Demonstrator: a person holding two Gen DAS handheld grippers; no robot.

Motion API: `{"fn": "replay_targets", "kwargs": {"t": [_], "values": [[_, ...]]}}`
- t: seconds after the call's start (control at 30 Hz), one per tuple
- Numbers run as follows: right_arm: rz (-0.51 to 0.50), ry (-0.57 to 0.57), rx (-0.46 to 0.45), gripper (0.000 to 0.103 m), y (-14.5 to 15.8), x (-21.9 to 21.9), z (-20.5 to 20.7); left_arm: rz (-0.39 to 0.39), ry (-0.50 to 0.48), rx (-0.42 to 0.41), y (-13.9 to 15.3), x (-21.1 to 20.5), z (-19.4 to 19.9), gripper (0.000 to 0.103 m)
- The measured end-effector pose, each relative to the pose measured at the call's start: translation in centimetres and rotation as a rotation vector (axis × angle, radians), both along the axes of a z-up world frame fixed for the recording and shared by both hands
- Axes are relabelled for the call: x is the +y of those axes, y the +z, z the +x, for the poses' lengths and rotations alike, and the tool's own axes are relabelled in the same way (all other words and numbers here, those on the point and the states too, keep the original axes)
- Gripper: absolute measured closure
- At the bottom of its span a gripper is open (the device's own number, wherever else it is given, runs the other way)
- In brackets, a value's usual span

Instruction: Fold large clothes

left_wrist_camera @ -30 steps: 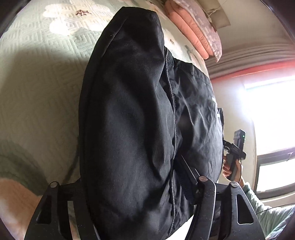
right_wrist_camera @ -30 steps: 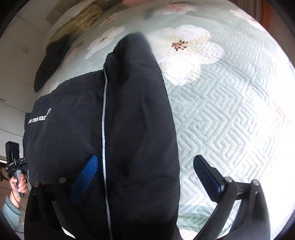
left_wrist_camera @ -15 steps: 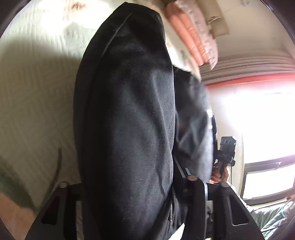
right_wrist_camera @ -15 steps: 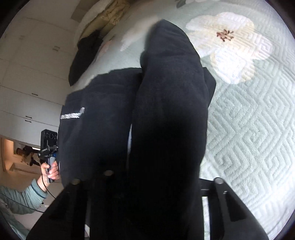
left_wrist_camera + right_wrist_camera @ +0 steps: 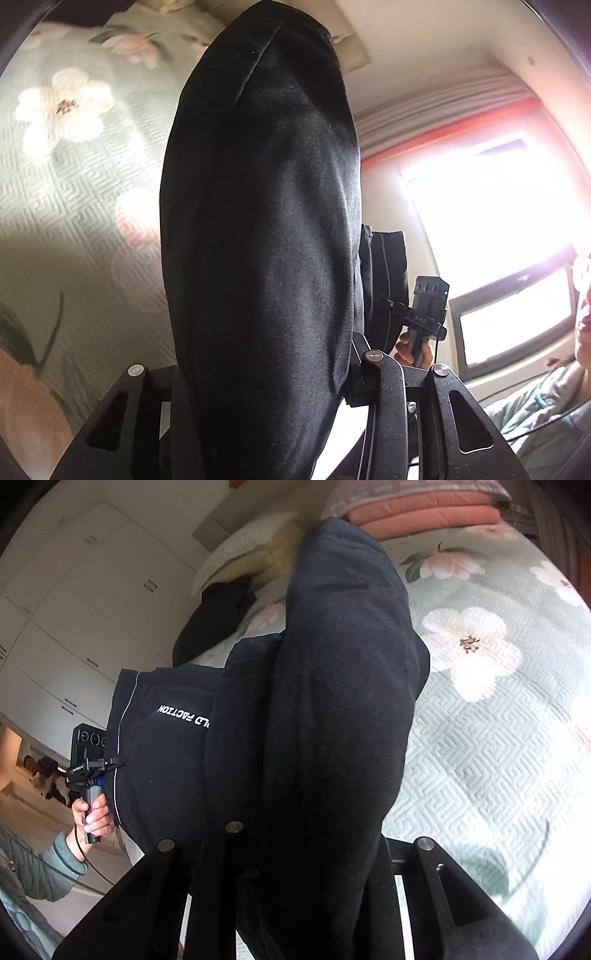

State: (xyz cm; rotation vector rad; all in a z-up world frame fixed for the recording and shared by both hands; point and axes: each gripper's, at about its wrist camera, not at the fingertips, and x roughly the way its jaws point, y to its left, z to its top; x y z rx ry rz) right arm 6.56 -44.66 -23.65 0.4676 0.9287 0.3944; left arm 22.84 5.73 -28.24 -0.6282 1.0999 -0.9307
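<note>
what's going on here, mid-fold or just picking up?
Looks mid-fold. A person holds a handheld gripper in each hand, and both the left gripper and the right gripper are clamped on a black padded jacket with white lettering. The jacket is raised above the pale green quilted floral bedspread, its bulk hanging between the two grippers. A stack of folded pink blankets sits at the bed's far end.

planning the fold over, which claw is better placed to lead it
Hard to separate: the left claw and right claw are each shut on a bunch of the black jacket, lifted over the bedspread. Probably both move together.
</note>
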Motion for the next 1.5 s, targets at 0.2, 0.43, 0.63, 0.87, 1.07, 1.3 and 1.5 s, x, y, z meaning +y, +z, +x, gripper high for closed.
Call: {"fn": "replay_targets", "kwargs": {"t": [0.2, 0.43, 0.63, 0.87, 1.07, 1.3, 1.5], "values": [[-0.039, -0.056, 0.017, 0.078, 3.1, 1.2, -6.4, 0.001, -0.052, 0.015, 1.6, 0.8, -4.5, 0.06], [-0.029, -0.089, 0.154, 0.078, -2.7, 4.0, -7.6, 0.055, -0.054, 0.126, -4.0, 2.1, -10.5, 0.06], [-0.048, -0.131, 0.245, 0.072, -9.2, 3.8, -6.9, 0.123, 0.05, 0.252, -13.4, 5.1, -13.1, 0.042], [-0.033, -0.205, 0.335, 0.046, -9.4, -0.5, -7.6, 0.179, 0.14, 0.383, -14.1, 9.4, -16.4, 0.03], [-0.338, -0.192, 0.233, 0.021, -2.2, 1.9, -7.2, 0.556, 0.286, 0.21, -2.6, 10.9, -20.5, 0.03], [-0.413, -0.008, 0.102, 0.017, -0.2, 17.4, -0.5, 0.564, 0.151, -0.02, 0.9, 0.8, -15.0, 0.026], [-0.576, 0.078, 0.16, 0.016, -12.9, 17.0, -0.7, 0.746, 0.121, -0.021, -7.2, -3.3, -9.6, 0.027]]}}
